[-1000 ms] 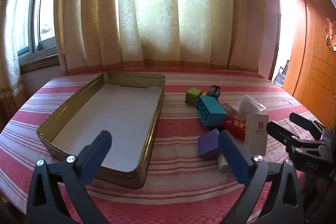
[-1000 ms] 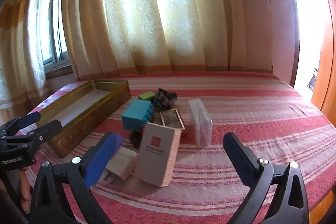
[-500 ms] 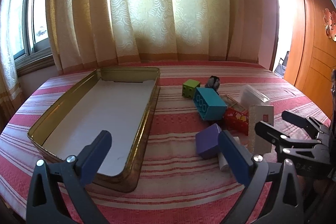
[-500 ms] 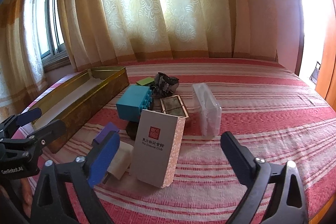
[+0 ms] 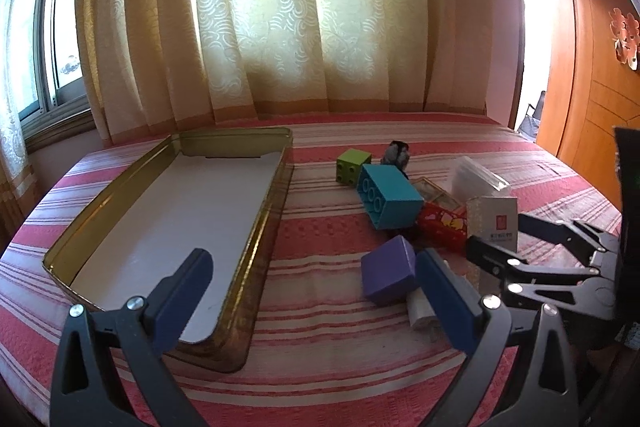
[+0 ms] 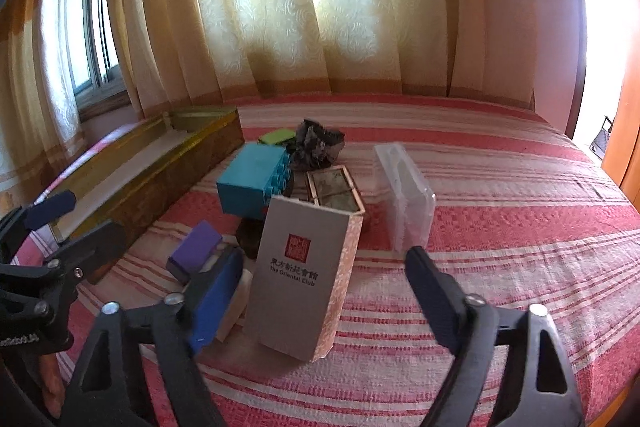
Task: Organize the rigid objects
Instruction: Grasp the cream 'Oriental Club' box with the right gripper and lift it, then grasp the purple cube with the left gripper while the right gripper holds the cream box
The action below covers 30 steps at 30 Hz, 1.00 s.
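A desk (image 5: 320,359) under a red-and-white striped cloth carries everything, with cream curtains (image 5: 280,7) hanging behind its far edge. The largest thing on it is a shallow gold tin tray (image 5: 264,227) with a white floor, lying toward the left edge and holding nothing. To its right, about mid-desk, the rigid objects sit in a loose cluster: a tall pale card box (image 6: 304,267) with a red seal stands upright nearest the near edge, a clear plastic case (image 6: 404,195) stands on edge just right of it, a teal building block (image 5: 390,201) lies behind, a red printed box (image 5: 442,227) sits beside the block, a purple block (image 5: 388,269) lies left of the card box with a small white piece (image 5: 420,307) touching it, and a green block (image 5: 353,166) and a dark crumpled lump (image 6: 316,143) sit farthest back. The right hand-held gripper (image 6: 324,291) straddles the card box, its jaws closing with the box between them, pads not yet pressing. The left hand-held gripper (image 5: 312,291) hangs over the tray's near right corner, jaws wide apart and holding nothing.
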Tool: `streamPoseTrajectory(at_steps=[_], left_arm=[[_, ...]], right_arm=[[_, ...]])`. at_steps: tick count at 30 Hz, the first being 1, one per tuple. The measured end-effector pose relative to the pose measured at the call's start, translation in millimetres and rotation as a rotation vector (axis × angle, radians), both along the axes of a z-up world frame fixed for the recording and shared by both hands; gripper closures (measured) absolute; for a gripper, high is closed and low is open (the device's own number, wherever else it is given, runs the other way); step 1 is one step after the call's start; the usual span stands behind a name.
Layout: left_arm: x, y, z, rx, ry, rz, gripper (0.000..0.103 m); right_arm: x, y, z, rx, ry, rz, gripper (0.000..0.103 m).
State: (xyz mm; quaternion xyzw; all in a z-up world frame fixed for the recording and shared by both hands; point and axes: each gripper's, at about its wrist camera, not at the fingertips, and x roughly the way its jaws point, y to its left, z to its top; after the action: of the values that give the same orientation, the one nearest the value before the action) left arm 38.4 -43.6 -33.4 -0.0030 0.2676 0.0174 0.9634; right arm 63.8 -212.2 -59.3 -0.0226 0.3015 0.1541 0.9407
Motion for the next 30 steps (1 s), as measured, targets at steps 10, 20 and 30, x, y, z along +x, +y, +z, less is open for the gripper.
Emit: streamPoseTrajectory(at_steps=[10, 20, 30], left_arm=[[6, -7, -2, 0.007, 0.014, -0.037, 0.000], [27, -30, -7, 0.026, 0.082, -0.120, 0.003], [55, -36, -24, -0.015, 0.218, -0.161, 0.025]], right_arm=[[-3, 0, -3, 0.019, -0.006, 0.034, 0.051], [-10, -31, 7, 0.099, -0.098, -0.046, 0.051], [-9, -34, 6, 0.123, -0.092, -0.014, 0.051]])
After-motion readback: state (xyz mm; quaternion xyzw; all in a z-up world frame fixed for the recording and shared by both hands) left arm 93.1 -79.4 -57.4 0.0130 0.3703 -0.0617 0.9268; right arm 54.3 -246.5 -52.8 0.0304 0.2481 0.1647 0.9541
